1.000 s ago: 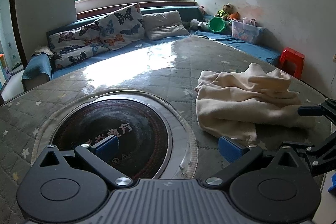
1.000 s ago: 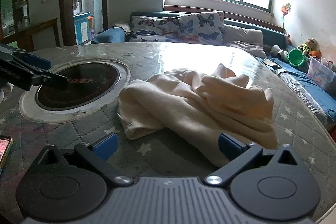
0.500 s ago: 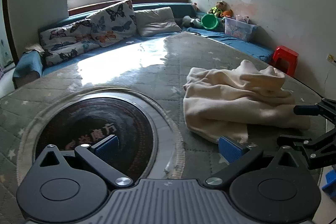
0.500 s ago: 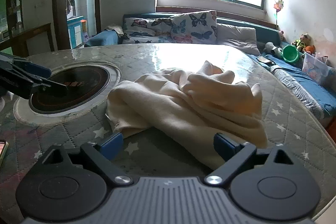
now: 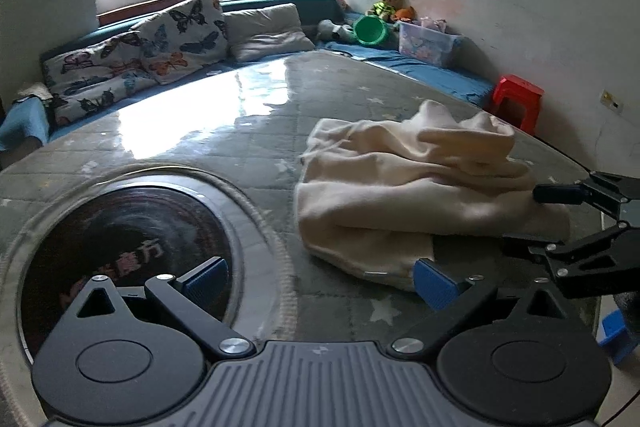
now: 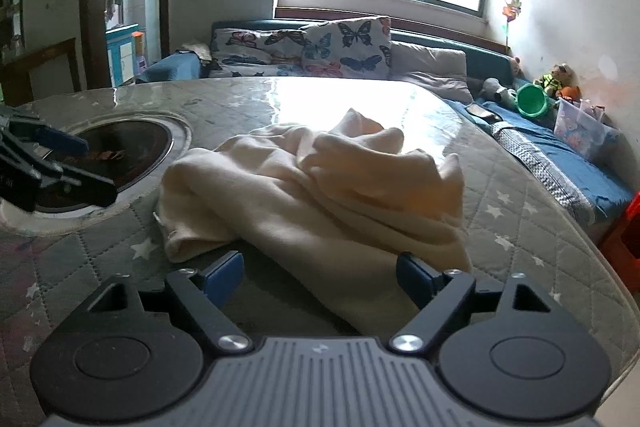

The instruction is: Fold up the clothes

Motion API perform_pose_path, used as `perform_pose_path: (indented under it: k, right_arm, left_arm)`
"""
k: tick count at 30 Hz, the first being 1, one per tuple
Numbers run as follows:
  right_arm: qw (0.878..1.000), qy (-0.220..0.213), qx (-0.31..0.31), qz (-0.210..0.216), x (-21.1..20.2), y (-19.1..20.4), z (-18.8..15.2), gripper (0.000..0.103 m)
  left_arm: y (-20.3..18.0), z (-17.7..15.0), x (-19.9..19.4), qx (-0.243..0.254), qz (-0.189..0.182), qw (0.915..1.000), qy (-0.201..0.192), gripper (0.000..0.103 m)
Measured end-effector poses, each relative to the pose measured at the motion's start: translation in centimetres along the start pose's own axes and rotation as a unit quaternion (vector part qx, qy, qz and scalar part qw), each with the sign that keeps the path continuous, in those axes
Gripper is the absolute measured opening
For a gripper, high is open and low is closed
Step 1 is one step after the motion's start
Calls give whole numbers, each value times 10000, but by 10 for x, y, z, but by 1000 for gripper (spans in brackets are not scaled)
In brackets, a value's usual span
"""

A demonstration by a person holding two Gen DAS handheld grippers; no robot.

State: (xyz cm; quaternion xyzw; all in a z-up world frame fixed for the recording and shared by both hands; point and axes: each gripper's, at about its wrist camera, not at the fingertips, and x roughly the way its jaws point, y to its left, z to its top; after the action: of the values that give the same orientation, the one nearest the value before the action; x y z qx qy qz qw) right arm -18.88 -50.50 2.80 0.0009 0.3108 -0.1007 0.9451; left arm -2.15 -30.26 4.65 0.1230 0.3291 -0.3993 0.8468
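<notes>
The cream garment (image 6: 316, 187) lies crumpled in a loose heap on the quilted table cover (image 6: 520, 211), to the right of the dark round cooktop (image 5: 120, 247) set into the table. No fold has been made yet; its layers are bunched and its hems run unevenly.

Since a second ago I have brought both tools closer to the garment. In the left wrist view it now fills more of the frame and sits nearer my left gripper (image 5: 320, 279), whose right pad is just at the garment's near hem. Those jaws stand wide apart with nothing clamped.

My right gripper (image 6: 320, 273) was at full spread a second ago; its jaws are now closing. The garment's near edge lies between the pads, but they do not press on it yet, so nothing is held.

I judge this as the end of the approach and the start of the first grasp. The right side will likely take the near edge first; the left still has to line up on the hem nearest the cooktop before the garment can be lifted and spread flat.
</notes>
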Motion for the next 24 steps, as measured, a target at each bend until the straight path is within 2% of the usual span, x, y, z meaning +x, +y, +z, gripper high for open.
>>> perform_pose_path:
  k: [3, 8, 13, 16, 21, 24]
  right_arm:
    - [10000, -36, 67, -59, -1, -6, 0, 80]
    - [9990, -344, 235, -132, -7, -18, 19, 77]
    - [9978, -620, 134, -168, 5, -24, 47, 74]
    - [9983, -537, 167, -151, 22, -27, 59, 66]
    - [9994, -299, 175, -46, 41, -30, 64, 59]
    - [9996, -235, 109, -75, 45, -29, 62, 59]
  left_arm:
    - [-10, 1, 4, 125, -104, 9999, -11, 98]
    - [-20, 4, 6, 213, -212, 9995, -83, 96]
    - [-16, 1, 3, 216, -111, 9997, -67, 96]
    - [-11, 0, 0, 159, -37, 9998, -64, 96]
    - [-7, 4, -1, 112, 49, 9999, -75, 96]
    - [-10, 10, 3, 124, 62, 9999, -26, 97]
